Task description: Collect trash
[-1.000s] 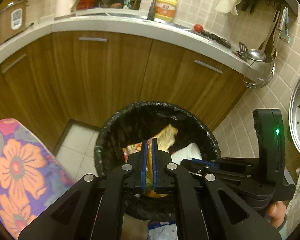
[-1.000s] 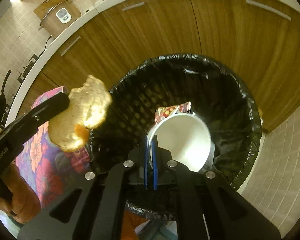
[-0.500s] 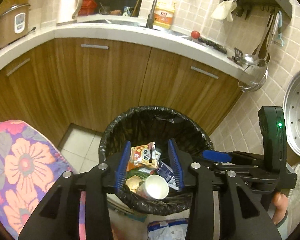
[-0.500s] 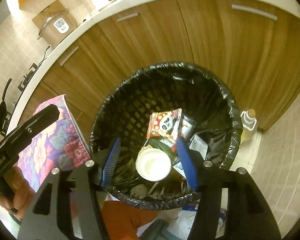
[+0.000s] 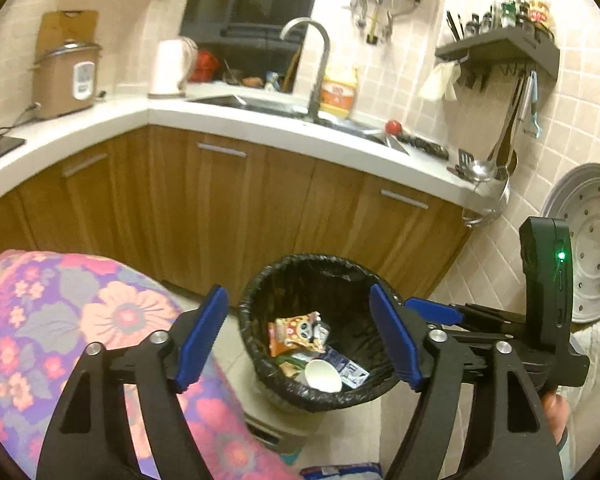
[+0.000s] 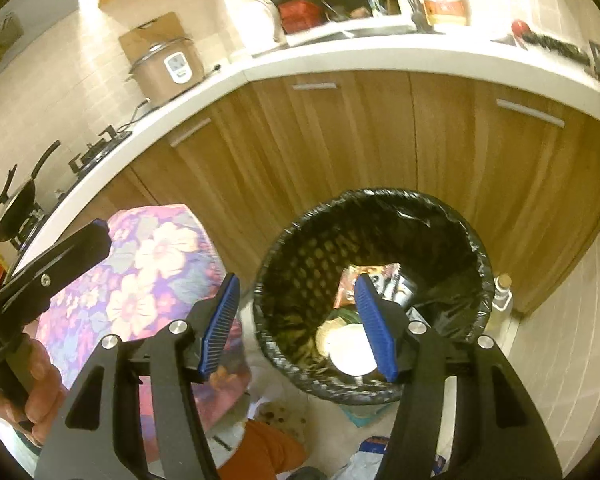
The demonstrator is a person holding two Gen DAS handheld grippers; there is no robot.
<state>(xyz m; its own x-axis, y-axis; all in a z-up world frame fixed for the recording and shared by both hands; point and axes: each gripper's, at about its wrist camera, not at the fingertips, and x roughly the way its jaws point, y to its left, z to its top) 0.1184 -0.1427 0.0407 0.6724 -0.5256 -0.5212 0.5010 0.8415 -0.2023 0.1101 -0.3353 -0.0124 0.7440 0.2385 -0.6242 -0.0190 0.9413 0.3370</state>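
Note:
A black-bagged trash bin (image 5: 256, 304) stands on the tiled floor against the wooden cabinets. Inside it lie a panda snack wrapper (image 5: 296, 334), a white paper cup (image 5: 322, 376) and other scraps. My left gripper (image 5: 298, 340) hangs above and short of the bin, its jaws opening with nothing between them. My right gripper (image 6: 298, 324) is open and empty over the bin's (image 6: 300, 264) near rim, and the cup (image 6: 346, 350) shows below its right pad. In the right wrist view a hand (image 6: 36, 360) holds the left gripper at the far left.
A floral-covered surface (image 5: 80, 340) sits just left of the bin. A small bottle (image 6: 502, 292) stands on the floor to the bin's right. A packet (image 5: 340, 472) lies on the floor in front. A round steamer tray (image 5: 588, 240) leans on the right wall.
Both grippers opened: the left let go of a yellowish food scrap, the right of the white cup, which now lies in the bin. Both rose and drew back from the bin.

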